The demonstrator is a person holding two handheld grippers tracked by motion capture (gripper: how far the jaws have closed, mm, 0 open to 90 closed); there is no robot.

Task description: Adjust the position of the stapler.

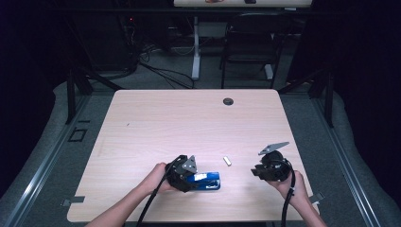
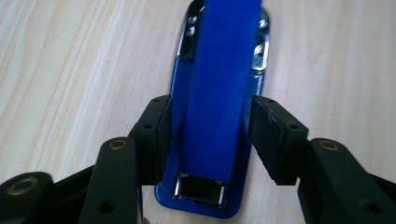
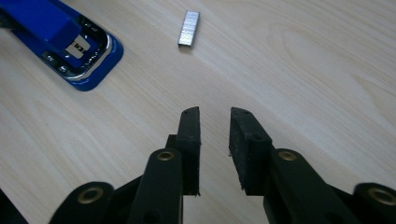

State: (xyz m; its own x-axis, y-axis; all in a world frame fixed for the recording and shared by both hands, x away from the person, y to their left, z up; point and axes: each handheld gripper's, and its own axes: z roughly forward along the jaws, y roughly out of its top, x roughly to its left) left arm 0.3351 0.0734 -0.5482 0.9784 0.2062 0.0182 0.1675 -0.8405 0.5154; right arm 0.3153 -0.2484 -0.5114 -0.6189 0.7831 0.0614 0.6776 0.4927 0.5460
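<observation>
A blue stapler [image 1: 210, 181] lies flat on the light wooden table [image 1: 189, 118] near its front edge. My left gripper [image 1: 194, 181] reaches over it from the left. In the left gripper view the stapler [image 2: 217, 84] runs lengthwise between the pads of the left gripper [image 2: 212, 105], which flank its top arm closely; a thin gap shows on the right side. A small silver strip of staples [image 1: 227, 161] lies just beyond the stapler [image 3: 60, 37]. My right gripper [image 1: 255, 171] hovers to the right, its jaws narrowly apart with nothing between them [image 3: 215, 113], pointing toward the staple strip [image 3: 188, 29].
A dark cable grommet [image 1: 228, 101] sits near the table's far edge. Beyond the table stand a black chair [image 1: 250, 42] and a white desk leg [image 1: 195, 52], with cables on the floor. Bare wood stretches across the table's far half and left side.
</observation>
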